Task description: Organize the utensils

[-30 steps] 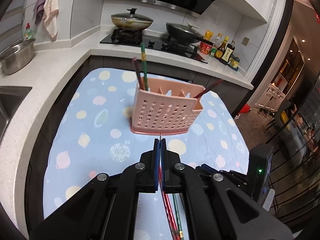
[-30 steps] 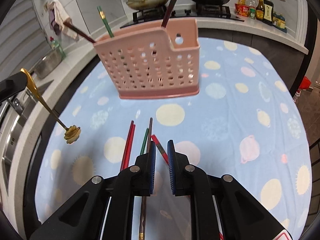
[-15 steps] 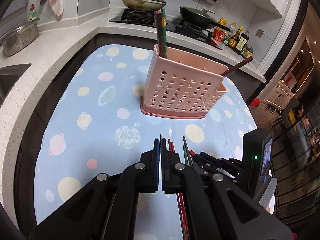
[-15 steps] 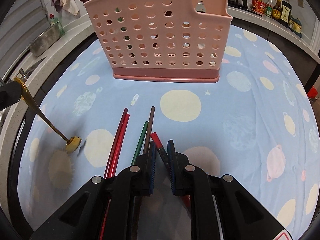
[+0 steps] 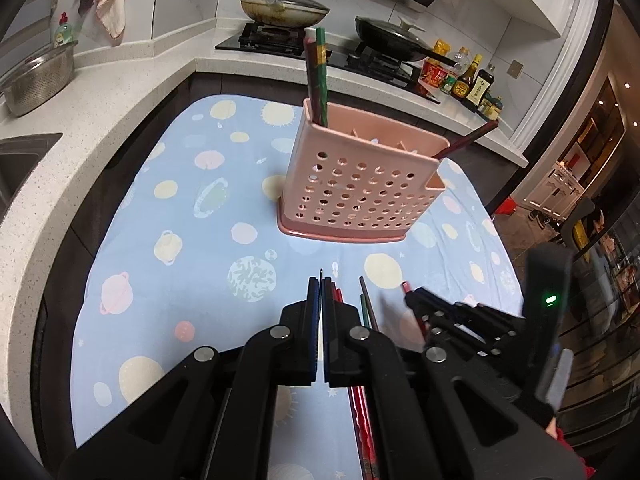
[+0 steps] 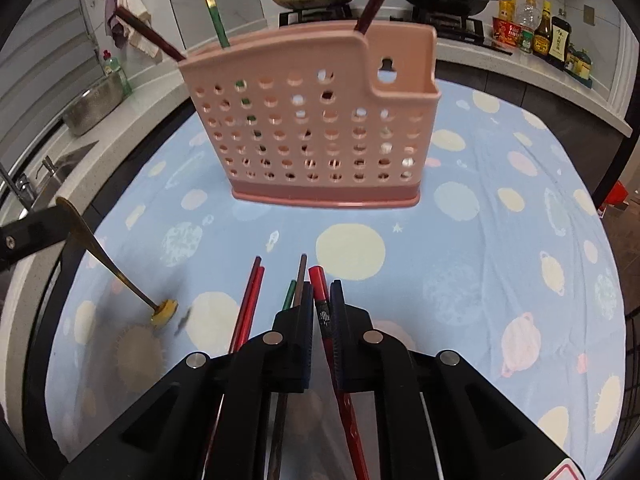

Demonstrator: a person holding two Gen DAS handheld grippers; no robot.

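Note:
A pink perforated utensil holder [image 5: 360, 188] [image 6: 316, 132] stands on the blue planet-print cloth with three chopsticks in it. Several loose chopsticks [image 6: 252, 300] lie on the cloth just before my right gripper. My left gripper [image 5: 321, 284] is shut on the thin handle of a gold spoon [image 6: 120, 276], whose bowl [image 6: 165, 307] hangs just above the cloth at left in the right wrist view. My right gripper [image 6: 320, 288] is shut on a red chopstick [image 6: 320, 300], low over the cloth; it also shows in the left wrist view [image 5: 412, 300].
A white counter with a steel colander [image 5: 36, 76] and a sink runs along the left. The stove with two pans [image 5: 284, 8] and sauce bottles [image 5: 468, 80] lies behind the holder. The table's right edge drops to the floor.
My right gripper has drawn back from the holder and closed on the red chopstick. My left gripper has shifted forward and lower with the spoon.

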